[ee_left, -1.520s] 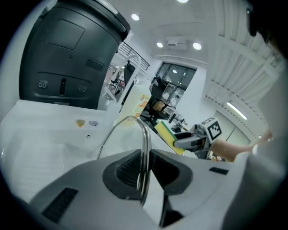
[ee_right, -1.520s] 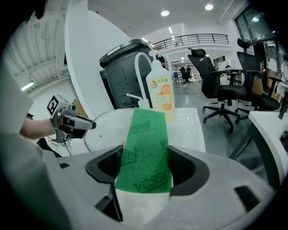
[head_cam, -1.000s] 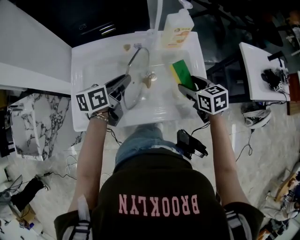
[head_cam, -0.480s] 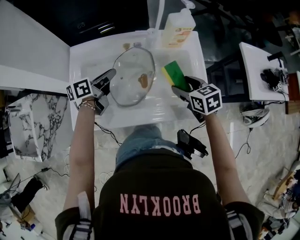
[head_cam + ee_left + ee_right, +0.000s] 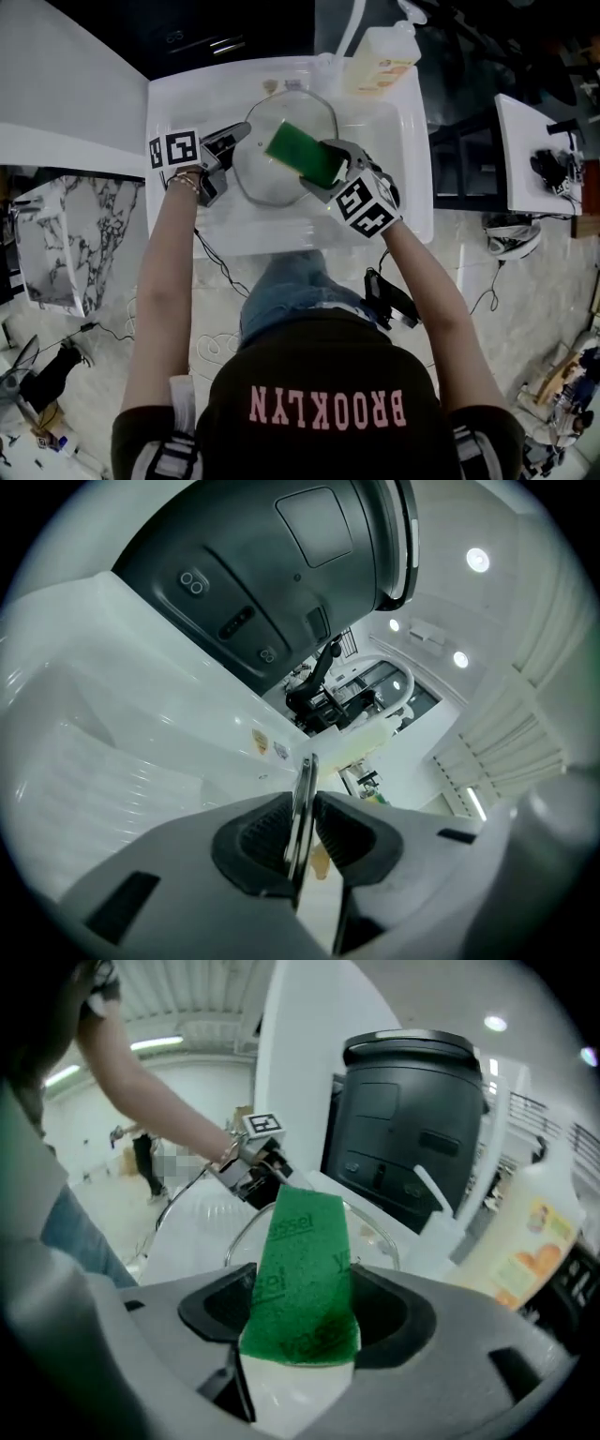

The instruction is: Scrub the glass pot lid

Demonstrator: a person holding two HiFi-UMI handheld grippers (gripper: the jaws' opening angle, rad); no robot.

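Glass pot lid (image 5: pixel 267 180) sits over the white sink (image 5: pixel 178 103), held at its left rim — the left gripper (image 5: pixel 241 139) is clamped on that edge. The right gripper (image 5: pixel 323 171) is clenched on the green sponge (image 5: pixel 302 152), which lies across the lid's middle; contact cannot be judged. Count — one lid, one sponge, two grippers, one soap bottle (image 5: pixel 380 58) at the sink's far edge.
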